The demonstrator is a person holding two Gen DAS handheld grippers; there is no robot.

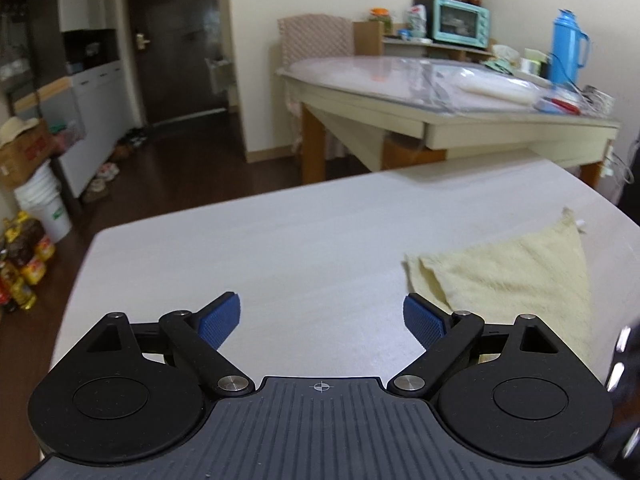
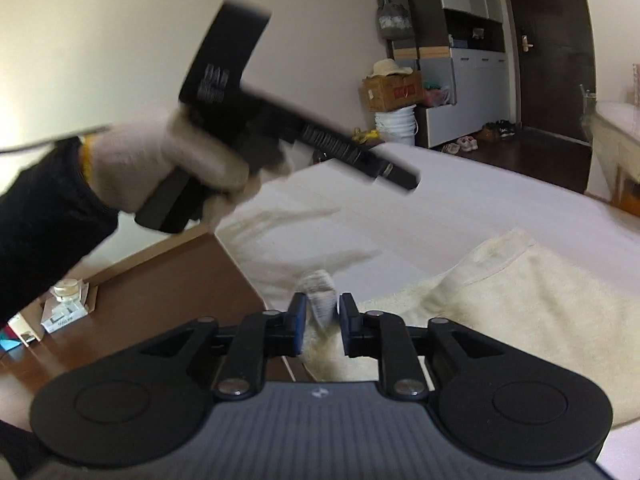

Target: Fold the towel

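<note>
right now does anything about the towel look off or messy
Yes. The towel lies as a lopsided triangle on the white table, its near-left corner turned over with uneven edges. A tag-like bit sits between the right gripper pads without visibly being pinched.

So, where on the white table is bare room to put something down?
The white table is bare from its left edge to the towel, and from the left gripper to the far edge. The right side is taken by the towel. The back table is crowded on its right, near the blue flask.
</note>
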